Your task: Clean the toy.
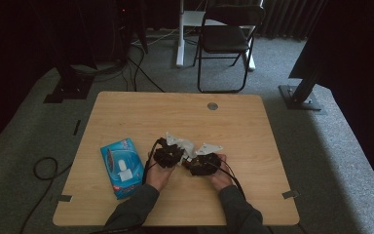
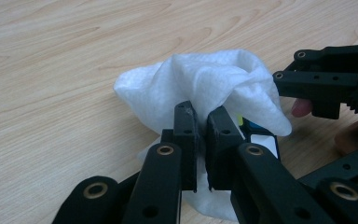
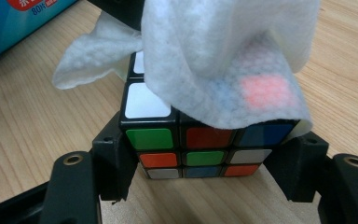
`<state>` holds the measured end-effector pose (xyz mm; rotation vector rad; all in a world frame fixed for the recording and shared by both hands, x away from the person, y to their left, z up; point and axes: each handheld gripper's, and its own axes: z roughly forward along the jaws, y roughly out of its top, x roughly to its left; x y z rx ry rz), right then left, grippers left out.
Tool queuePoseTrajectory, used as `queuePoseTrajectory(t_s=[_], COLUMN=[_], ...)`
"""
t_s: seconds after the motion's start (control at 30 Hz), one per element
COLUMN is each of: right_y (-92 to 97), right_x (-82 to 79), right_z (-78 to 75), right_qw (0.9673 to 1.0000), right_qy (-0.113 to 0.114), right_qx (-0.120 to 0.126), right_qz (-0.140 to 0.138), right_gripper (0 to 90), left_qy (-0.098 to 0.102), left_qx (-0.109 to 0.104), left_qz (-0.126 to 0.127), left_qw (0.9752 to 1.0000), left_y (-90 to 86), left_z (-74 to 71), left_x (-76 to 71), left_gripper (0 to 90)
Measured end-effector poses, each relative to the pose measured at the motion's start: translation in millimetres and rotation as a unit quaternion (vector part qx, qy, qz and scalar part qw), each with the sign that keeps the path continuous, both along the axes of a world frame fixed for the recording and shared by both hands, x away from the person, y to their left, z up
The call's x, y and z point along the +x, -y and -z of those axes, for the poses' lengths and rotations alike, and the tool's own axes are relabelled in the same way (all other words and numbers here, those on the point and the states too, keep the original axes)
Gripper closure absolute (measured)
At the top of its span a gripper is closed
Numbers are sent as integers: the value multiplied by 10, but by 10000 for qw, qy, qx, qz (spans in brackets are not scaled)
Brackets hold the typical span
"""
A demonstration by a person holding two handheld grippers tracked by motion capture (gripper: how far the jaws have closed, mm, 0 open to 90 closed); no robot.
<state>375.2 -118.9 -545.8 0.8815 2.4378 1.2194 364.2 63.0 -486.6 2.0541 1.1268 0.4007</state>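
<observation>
I am in the wiping step: my left gripper (image 2: 200, 140) has its fingers pinched together on a fold of the white tissue (image 2: 205, 79), and the tissue is draped over the top of the puzzle cube (image 3: 200, 140). My right gripper (image 3: 209, 172) straddles the cube, one finger at each side of its lower rows; in the right gripper view the pads look to be against the cube's sides, though I cannot tell how hard they press, so I judge this a steadying hold being set rather than a firm clamp. The cube stands on the worktop (image 1: 141, 112) a little toward me from its middle, and the blue tissue pack (image 1: 121, 166) lies at about nine o'clock from it, well apart. In the high view both my hands sit close together, forearms coming in from six o'clock; the left gripper (image 1: 169, 155) angles in toward the cube from its eight o'clock, the right gripper (image 1: 204, 163) from its five o'clock. Next, I think, the right must grip squarely so the cube cannot twist or slide, and then the left can drag the tissue across the top face without letting the fold slip out.
</observation>
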Motion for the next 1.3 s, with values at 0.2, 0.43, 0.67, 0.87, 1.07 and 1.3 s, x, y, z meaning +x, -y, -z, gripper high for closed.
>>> queuePoseTrajectory(t_s=[0.2, 0.43, 0.67, 0.87, 1.07, 1.3], right_y=[-8, -29, -29, -29, -28, -24], right_x=[2, -35, -37, -37, -35, -30], right_z=[-2, -3, -2, -2, -2, -1], right_qw=[10000, 9999, 9999, 9999, 9999, 9999], right_qy=[45, 132, 100, 98, 98, 71], right_qx=[22, -29, -36, -38, -31, -5], right_qz=[5, 76, 94, 94, 91, 89], right_gripper=[329, 337, 338, 338, 338, 338], left_qy=[3, -33, 26, 51, 29, 20], left_qx=[19, -53, 17, 61, 58, 43], left_qz=[7, -23, -102, -117, 70, 409], left_qw=[10000, 10000, 9999, 9999, 10000, 9992], left_y=[2, -15, -44, -43, 1, 67], left_z=[-2, 0, 1, 2, -2, -7], left_x=[2, 24, 47, 52, -10, -62], left_gripper=[846, 842, 837, 845, 852, 853])
